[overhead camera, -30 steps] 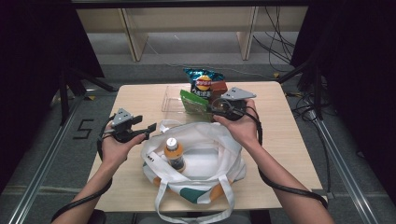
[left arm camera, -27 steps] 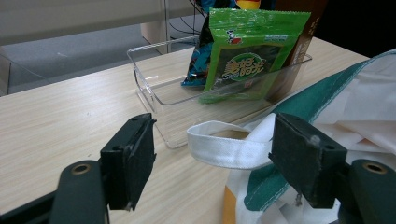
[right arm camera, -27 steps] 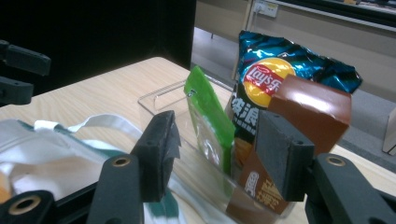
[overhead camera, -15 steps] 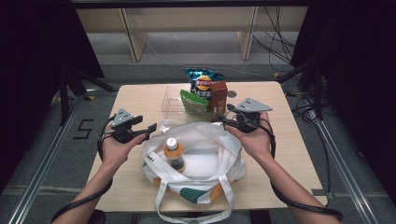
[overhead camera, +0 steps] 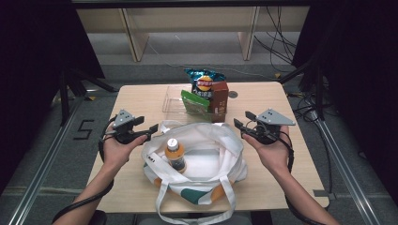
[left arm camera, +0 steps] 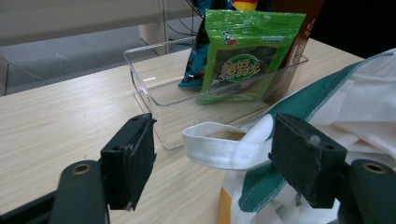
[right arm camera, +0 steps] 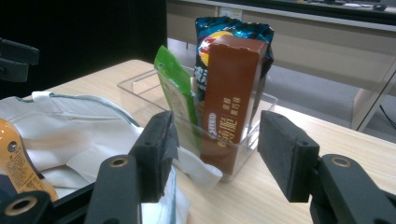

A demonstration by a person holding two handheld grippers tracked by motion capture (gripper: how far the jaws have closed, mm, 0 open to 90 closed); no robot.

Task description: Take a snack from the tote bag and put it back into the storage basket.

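A white tote bag [overhead camera: 206, 154] with a green and orange base lies open at the table's front, an orange drink bottle [overhead camera: 174, 152] inside it. Behind it a clear tray [overhead camera: 172, 99] holds a chips bag [overhead camera: 204, 79], a green packet [overhead camera: 193, 101] and a brown box [overhead camera: 219, 96], all upright. My left gripper [overhead camera: 149, 125] hovers at the bag's left rim, open; its jaws frame the bag's white strap [left arm camera: 219, 149] without touching it. My right gripper [overhead camera: 241, 119] is open at the bag's right rim, and the brown box [right arm camera: 229, 93] stands beyond its jaws.
The wooden table [overhead camera: 141, 98] has bare room left of the tray and along its right side. A small round mark [overhead camera: 233, 93] sits right of the tray. Beyond the far edge are shelf legs [overhead camera: 133, 37] and floor cables [overhead camera: 281, 51].
My right gripper has drawn back from the brown box in the tray, moving right and toward the person. The left gripper has stayed where it was.
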